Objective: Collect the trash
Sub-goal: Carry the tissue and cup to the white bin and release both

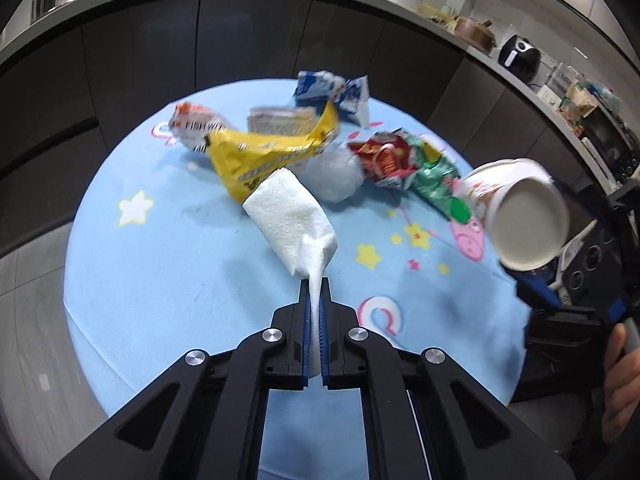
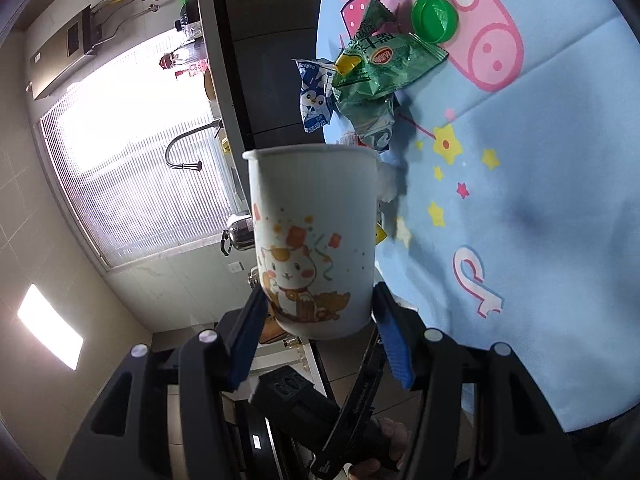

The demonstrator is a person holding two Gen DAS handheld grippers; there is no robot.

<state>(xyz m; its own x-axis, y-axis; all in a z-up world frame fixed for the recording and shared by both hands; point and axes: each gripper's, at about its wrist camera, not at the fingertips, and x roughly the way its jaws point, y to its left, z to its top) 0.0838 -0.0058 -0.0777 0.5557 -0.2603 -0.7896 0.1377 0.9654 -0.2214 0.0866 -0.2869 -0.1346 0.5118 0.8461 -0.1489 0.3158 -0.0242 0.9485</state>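
**Both grippers loaded over the littered table**

Left gripper [image 1: 315,286] angles steeply down toward the round table [image 1: 160,280], its two blue-padded fingers pressed together on a pinched corner of a white paper towel [image 1: 290,216]. The towel's folded body stands out beyond the fingertips, apparently lifted off the blue cartoon-print tablecloth.

Right gripper [image 2: 320,312] points roughly level and is rolled so that the table runs up the right side of its view. Its jaws stand about half apart, each blue pad against one side of a white paper cup [image 2: 314,240] near the base. The cup bears an orange cartoon cat and lies on its side, held above the table's edge, its rim pointing away from the camera. In the left wrist view the same cup shows bottom-on at the right, with the person's hand [image 1: 620,380] on the handle below it.

Trash spreads across the far half of the table. A yellow snack bag [image 1: 272,152] lies largest, just behind the towel. Next to it sit a clear crumpled plastic wad [image 1: 334,176], a red wrapper [image 1: 384,158] and a green wrapper [image 2: 380,64], which touches a green bottle cap [image 2: 434,18]. Farther back lie a blue-and-white penguin packet [image 2: 316,96] and an orange-and-white packet [image 1: 192,126].
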